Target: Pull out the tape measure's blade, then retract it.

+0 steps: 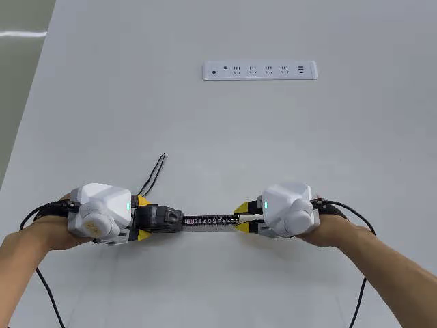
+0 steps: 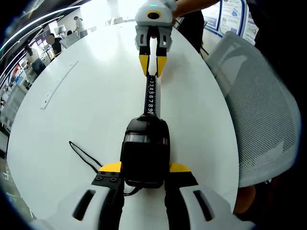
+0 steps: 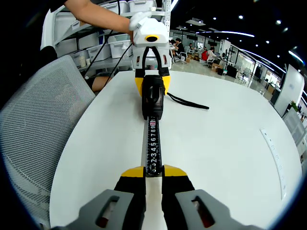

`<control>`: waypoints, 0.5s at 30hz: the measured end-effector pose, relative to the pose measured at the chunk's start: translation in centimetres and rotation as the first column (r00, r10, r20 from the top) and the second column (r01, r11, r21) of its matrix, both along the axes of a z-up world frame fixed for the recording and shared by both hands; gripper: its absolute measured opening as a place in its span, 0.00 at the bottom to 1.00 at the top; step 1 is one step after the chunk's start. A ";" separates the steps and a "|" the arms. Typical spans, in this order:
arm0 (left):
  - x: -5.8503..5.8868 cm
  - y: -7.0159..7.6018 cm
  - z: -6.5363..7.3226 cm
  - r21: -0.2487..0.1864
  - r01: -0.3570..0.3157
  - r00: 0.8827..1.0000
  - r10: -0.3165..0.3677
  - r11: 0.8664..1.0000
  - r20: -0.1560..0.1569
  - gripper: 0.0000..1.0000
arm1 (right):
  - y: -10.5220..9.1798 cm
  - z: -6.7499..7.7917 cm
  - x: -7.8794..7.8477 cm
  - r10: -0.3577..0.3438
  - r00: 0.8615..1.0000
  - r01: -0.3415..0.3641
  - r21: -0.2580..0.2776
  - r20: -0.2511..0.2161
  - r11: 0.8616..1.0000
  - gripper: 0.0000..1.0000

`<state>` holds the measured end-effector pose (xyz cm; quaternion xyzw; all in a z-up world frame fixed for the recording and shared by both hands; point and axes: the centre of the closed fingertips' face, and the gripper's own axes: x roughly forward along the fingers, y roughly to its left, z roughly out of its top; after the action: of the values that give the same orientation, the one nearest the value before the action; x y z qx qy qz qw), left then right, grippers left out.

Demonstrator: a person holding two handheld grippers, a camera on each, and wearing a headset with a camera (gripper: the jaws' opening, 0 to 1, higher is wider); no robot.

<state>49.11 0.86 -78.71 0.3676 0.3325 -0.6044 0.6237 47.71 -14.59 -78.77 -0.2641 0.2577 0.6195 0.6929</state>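
- Left gripper (image 2: 145,167): its yellow-tipped fingers (image 2: 111,167) are clamping the tape measure case (image 2: 145,148) from both sides; the case is sitting between them, its rear toward the palm and its mouth projecting beyond the tips.
- Right gripper (image 3: 153,171): its fingers (image 3: 132,172) are standing narrow and pinching the free end of the blade (image 3: 153,143), which is lying in the slim gap between the two tips.
- Blade: it is stretching straight from the case mouth to the right fingers, black face with white numerals showing up, running just above the counter (image 1: 205,130); whether it is touching the surface cannot be told.
- Grippers: they are facing each other tip to tip, with the drawn-out blade spanning the space between them.
- Wrist strap (image 1: 153,175): a thin black loop is trailing from the case across the counter, away from the left fingers.
- Power strip (image 1: 260,70): white, lying flat, well beyond both sets of fingers.
- Mesh chair (image 2: 259,105): standing beside the counter edge.
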 end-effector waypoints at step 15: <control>0.0 0.1 -0.2 0.004 -0.001 1.000 0.001 1.000 0.002 0.28 | -0.7 0.1 0.0 0.004 1.000 -0.004 -0.004 0.007 1.000 0.09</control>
<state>49.08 0.94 -78.87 0.3693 0.3333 -0.6032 0.6235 47.70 -15.24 -78.65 -0.2681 0.2562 0.6194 0.6920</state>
